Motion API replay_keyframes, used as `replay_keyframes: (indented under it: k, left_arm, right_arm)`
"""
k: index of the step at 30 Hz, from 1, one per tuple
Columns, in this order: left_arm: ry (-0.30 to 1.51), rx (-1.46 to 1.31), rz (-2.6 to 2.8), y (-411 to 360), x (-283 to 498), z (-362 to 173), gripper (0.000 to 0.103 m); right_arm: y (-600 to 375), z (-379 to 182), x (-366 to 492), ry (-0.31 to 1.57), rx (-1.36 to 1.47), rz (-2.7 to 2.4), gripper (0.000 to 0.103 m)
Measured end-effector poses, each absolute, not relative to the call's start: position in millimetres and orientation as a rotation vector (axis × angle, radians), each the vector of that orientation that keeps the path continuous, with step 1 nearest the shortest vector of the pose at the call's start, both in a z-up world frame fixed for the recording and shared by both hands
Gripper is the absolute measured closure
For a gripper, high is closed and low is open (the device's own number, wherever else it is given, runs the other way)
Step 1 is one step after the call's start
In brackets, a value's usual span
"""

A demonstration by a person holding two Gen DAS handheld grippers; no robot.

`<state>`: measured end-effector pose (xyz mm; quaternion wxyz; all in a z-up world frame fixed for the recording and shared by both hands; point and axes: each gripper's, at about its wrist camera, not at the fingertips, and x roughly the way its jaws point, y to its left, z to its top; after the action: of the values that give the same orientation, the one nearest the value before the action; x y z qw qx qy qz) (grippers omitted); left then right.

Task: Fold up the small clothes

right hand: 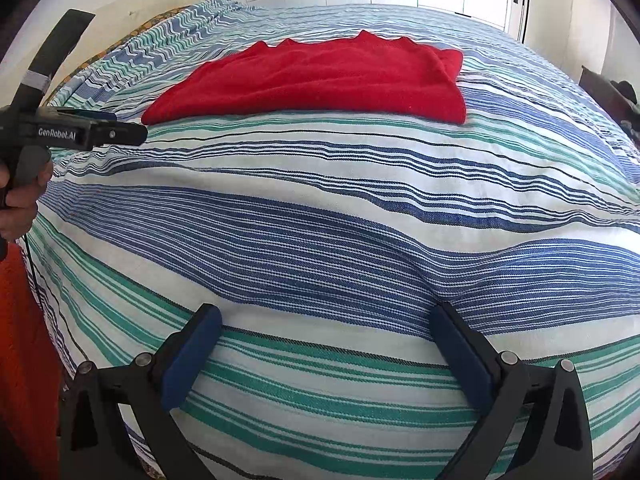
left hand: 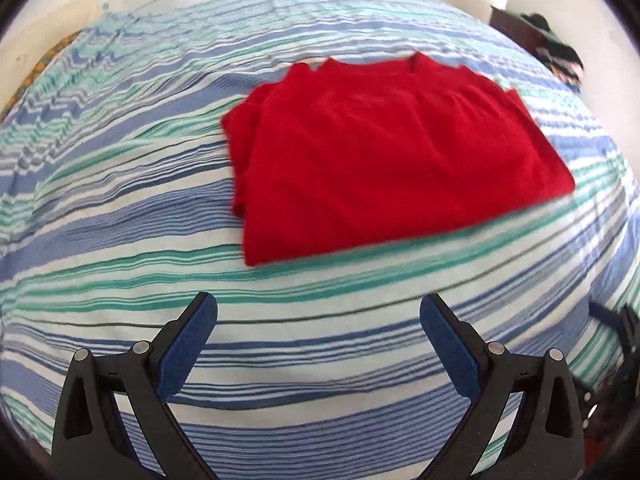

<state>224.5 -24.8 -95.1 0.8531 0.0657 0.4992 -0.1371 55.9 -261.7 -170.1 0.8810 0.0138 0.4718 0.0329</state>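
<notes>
Presently listed: one red garment (left hand: pixel 380 152), folded into a flat rectangle with layered edges showing on one side, lying on a bed (left hand: pixel 120 208) covered in blue, green and white stripes. Left hand-held gripper (left hand: pixel 318 312): fingers spread wide, holding nothing, above the striped cover, garment just ahead of it. Right hand-held gripper (right hand: pixel 326 320): fingers likewise spread, holding nothing, garment well ahead and apart from it. Dark clothing pile (left hand: pixel 556 56): far ahead and right of the left hand-held gripper, blurred.

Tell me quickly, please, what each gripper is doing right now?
Left gripper: open, holding nothing.
Right gripper: open, holding nothing.
</notes>
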Motion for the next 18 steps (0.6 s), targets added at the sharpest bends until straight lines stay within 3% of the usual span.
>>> replay_keyframes:
  k: [6,12,14,16,18]
  left_arm:
    - [1.112,-0.258,-0.293,29,296,-96,0.002]
    - [1.16,-0.318,-0.275,16,344,-127,0.008]
    - [1.203,-0.327,-0.273,11,354,-142,0.031]
    - [1.229,-0.349,-0.282,12,359,-154,0.039]
    - [1.206,-0.39,-0.297,17,357,-156,0.064]
  right_arm:
    - [-262,-170,57,0.979,0.025,0.064,0.0]
    - [-262,-171,57,0.975,0.025,0.065,0.0]
    - [-262,-171,58,0.976,0.024,0.065,0.0]
    - [-263,-171,59,0.977,0.023,0.066,0.0]
    - [-263,-171,60,0.978,0.025,0.067,0.0]
